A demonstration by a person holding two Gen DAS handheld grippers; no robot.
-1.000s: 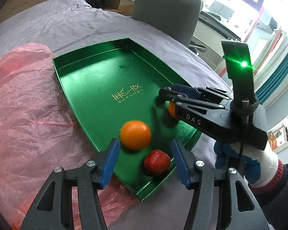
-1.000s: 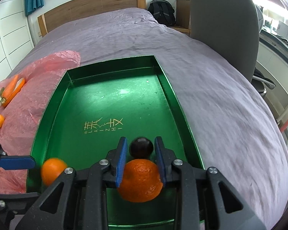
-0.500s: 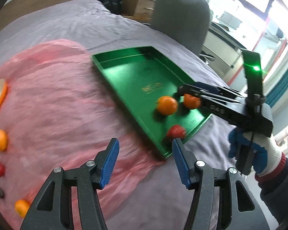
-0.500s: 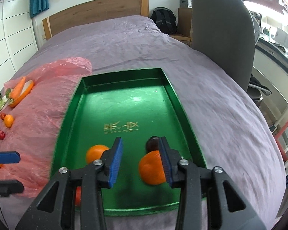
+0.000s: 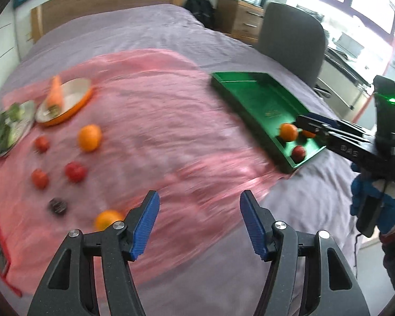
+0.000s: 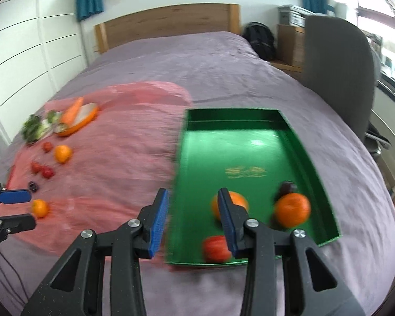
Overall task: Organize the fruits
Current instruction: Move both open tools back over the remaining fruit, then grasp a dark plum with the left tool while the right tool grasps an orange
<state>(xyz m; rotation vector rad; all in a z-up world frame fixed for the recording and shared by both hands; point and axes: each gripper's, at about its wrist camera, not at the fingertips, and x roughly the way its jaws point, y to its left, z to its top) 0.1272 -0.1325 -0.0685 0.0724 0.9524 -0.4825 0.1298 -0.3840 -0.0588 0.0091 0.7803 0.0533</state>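
Note:
A green tray (image 6: 250, 134) lies on the purple bed and holds two oranges (image 6: 292, 209), a red fruit (image 6: 216, 247) and a dark fruit (image 6: 288, 187). It also shows in the left wrist view (image 5: 252, 92). My right gripper (image 6: 193, 218) is open and empty above the tray's near left edge. My left gripper (image 5: 198, 223) is open and empty above the pink sheet (image 5: 150, 121). On the sheet lie an orange (image 5: 89, 137), another orange (image 5: 106, 218), several red fruits (image 5: 75, 171) and a dark fruit (image 5: 57, 205).
An orange-rimmed plate (image 5: 65, 102) with a carrot and a plate of greens (image 5: 8, 129) sit at the sheet's far left. A grey chair (image 6: 339, 71) stands to the right of the bed. The wooden headboard (image 6: 168, 23) is at the back.
My right gripper opened, released an orange into the tray and pulled back left. My left gripper swung left, away from the tray and over the pink sheet.

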